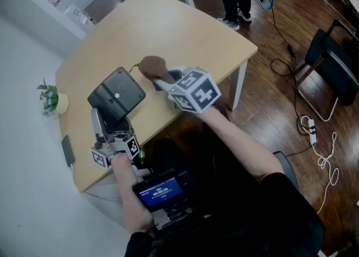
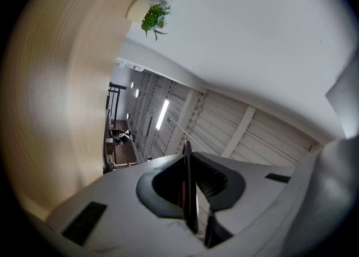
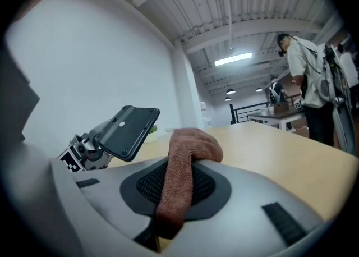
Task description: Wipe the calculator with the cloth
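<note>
The dark calculator is lifted off the wooden table and tilted, its back face showing. My left gripper is shut on its near edge. In the left gripper view only a thin dark edge of the calculator shows, pinched between the jaws of the left gripper. The right gripper view shows the calculator raised at the left, with the left gripper below it. My right gripper is shut on the brown cloth just right of the calculator. The cloth folds over the right gripper.
A small potted plant stands at the table's left edge, and a flat black object lies near the front left edge. A person stands beyond the far side. A black chair and cables are on the floor at right.
</note>
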A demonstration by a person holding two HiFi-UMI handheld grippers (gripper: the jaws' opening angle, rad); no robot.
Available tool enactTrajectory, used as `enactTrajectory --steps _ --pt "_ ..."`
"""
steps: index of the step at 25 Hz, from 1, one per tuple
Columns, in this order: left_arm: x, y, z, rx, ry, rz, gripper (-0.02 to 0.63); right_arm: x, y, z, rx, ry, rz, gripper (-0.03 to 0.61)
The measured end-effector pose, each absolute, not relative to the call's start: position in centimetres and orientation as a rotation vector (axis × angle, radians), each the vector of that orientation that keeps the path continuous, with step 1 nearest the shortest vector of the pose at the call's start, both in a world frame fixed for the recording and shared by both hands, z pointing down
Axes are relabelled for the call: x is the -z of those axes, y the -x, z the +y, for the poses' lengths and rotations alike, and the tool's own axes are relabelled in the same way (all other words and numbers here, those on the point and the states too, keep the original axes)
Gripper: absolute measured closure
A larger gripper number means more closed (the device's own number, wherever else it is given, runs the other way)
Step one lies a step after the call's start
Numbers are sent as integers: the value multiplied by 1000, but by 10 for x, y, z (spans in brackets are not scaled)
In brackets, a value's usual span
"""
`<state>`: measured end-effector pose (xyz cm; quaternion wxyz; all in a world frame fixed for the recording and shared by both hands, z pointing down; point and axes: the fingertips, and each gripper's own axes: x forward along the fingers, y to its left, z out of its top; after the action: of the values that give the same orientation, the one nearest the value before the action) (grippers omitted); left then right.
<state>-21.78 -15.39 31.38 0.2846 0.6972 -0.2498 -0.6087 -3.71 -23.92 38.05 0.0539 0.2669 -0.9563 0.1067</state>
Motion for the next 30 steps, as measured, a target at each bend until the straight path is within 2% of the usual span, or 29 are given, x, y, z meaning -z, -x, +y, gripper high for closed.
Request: enactTrajectory --steps 4,8,11,18,24,30 --pt "-315 220 -157 1635 -1863 -695 560 -347 32 -219 -320 -791 -3003 520" --pt "-317 217 -162 1632 -1855 -702 560 -307 79 -158 -152 -511 -3117 520" --pt "-316 212 -163 1636 -1843 -696 561 -319 109 -136 -52 -389 -3061 518" --pt "-325 219 -162 1635 -1815 -731 543 -368 70 -204 -209 -679 -2941 515" --pt "-334 222 -165 1677 -1773 -720 561 -384 27 -236 -377 -855 -2887 520" --pt "-339 219 -170 1674 -1757 -758 561 -327 81 -162 -153 -524 -3077 520"
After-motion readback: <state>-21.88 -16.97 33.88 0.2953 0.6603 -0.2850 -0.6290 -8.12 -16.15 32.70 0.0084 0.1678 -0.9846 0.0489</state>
